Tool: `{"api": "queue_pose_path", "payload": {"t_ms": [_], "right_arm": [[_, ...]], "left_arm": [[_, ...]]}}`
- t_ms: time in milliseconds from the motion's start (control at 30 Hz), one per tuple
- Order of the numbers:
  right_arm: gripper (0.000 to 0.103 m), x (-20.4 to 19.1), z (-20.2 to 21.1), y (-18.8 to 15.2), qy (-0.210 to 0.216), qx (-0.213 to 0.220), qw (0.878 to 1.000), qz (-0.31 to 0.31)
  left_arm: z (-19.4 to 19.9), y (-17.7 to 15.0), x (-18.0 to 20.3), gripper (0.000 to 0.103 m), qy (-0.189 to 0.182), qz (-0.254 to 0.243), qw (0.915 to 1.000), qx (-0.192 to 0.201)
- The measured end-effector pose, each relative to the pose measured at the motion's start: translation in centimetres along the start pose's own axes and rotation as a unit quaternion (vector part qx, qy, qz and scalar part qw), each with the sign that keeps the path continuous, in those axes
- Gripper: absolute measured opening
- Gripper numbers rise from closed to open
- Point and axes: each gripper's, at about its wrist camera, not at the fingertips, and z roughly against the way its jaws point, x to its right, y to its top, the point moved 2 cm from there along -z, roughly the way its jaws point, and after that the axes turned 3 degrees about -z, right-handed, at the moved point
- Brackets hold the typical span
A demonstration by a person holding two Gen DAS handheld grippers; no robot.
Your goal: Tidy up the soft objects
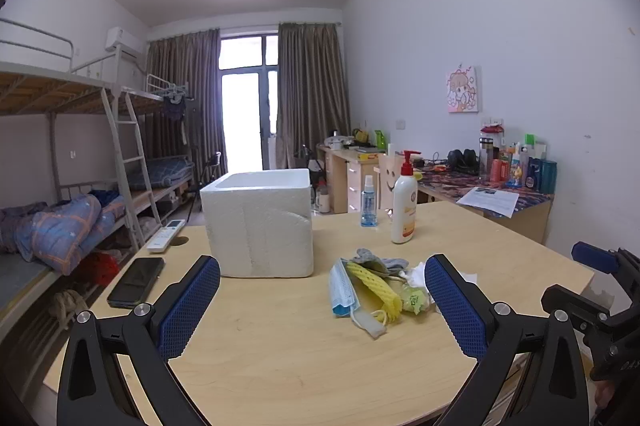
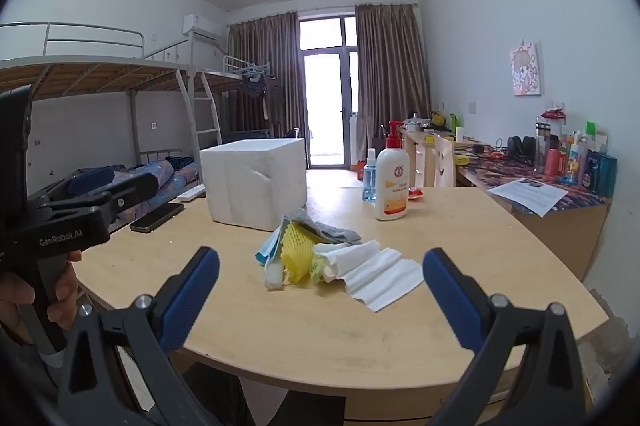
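A small pile of soft things lies mid-table: a yellow foam net (image 1: 376, 288) (image 2: 295, 253), a blue face mask (image 1: 341, 289) (image 2: 267, 249), a grey cloth (image 1: 380, 260) (image 2: 328, 229), a green wrapper (image 1: 412, 300) and white tissue paper (image 2: 376, 272). A white foam box (image 1: 260, 222) (image 2: 254, 179), open at the top, stands behind and left of the pile. My left gripper (image 1: 322, 300) is open and empty, just in front of the pile. My right gripper (image 2: 320, 294) is open and empty, in front of the tissue.
A lotion pump bottle (image 1: 405, 203) (image 2: 392, 185) and a blue spray bottle (image 1: 369, 201) (image 2: 369, 175) stand behind the pile. A phone (image 1: 136, 282) (image 2: 158, 217) and a remote (image 1: 166, 234) lie at the table's left edge. A cluttered desk (image 1: 500, 185) stands to the right.
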Motion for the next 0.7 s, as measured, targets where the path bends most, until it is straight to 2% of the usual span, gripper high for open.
{"api": "queue_pose_path", "payload": {"t_ms": [700], "right_arm": [[0.103,-0.37,-0.1,0.08,-0.002,-0.001,1.0,0.004]], "left_arm": [[0.14,0.0,-0.5,0.102,0.007,0.001,1.0,0.001]]}}
